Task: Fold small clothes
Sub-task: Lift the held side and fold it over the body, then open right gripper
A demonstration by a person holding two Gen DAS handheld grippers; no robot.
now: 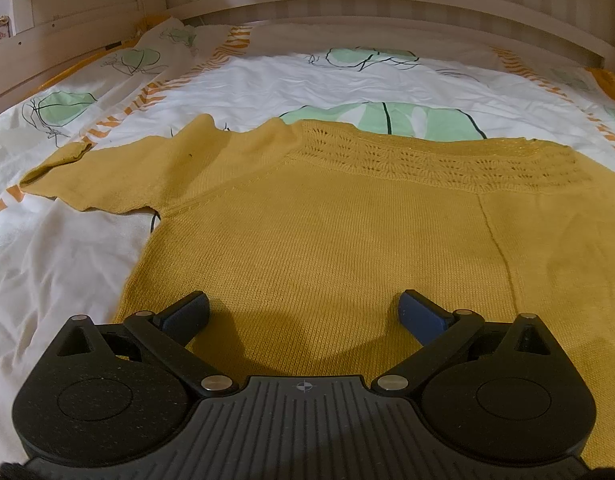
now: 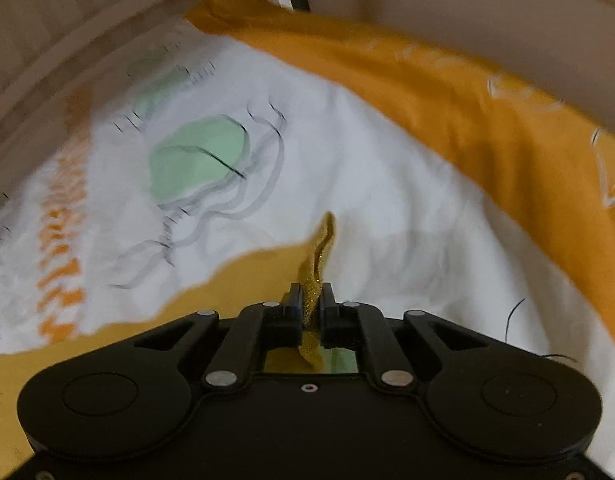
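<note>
Right gripper (image 2: pixel 311 304): jaws pressed together, pinching a raised fold of the mustard sweater's (image 2: pixel 243 276) edge.
Left gripper (image 1: pixel 303 312): jaws spread wide, nothing between them; the blue pads (image 1: pixel 421 314) hover over the knit.
Mustard sweater (image 1: pixel 327 240): spread flat on the bed, openwork yoke at the far edge, one short sleeve (image 1: pixel 91 176) out to the left.
Bed cover (image 1: pixel 267 80): white, with green leaf shapes and orange dashes.
Orange border (image 2: pixel 447 92): white line drawings, no words.
Bed frame (image 1: pixel 387 4): pale wood.
Writing: none readable.

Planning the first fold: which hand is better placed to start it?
Right, probably: the right gripper already pinches the sweater edge, while the left gripper hangs open above its middle.
</note>
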